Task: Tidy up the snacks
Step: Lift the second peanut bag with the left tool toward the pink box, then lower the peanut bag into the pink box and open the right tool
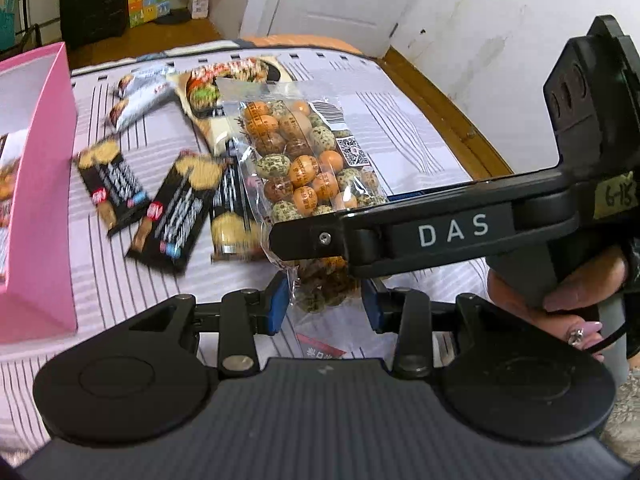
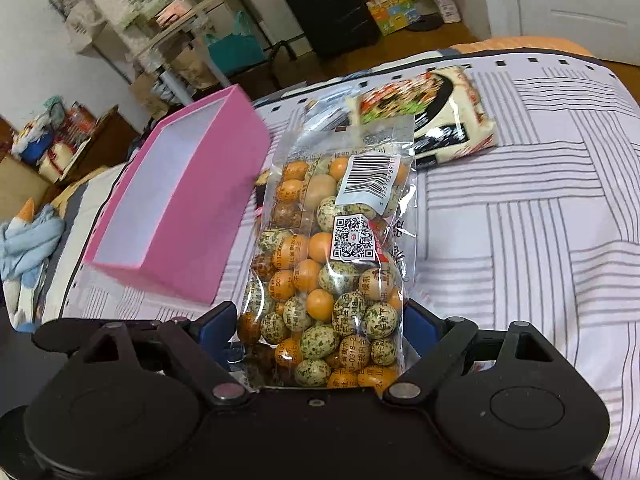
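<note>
Between the blue fingers of my left gripper I pinch the narrow lower end of the clear bag of coated nuts; my right gripper clasps the same bag wide across its body, fingers against both sides, so it hangs just above the striped bed. Left of my left fingers lie three black biscuit packets, somewhat blurred. Farther left stands the open pink box. Beyond the bag lies a cream snack packet, perhaps noodles.
</note>
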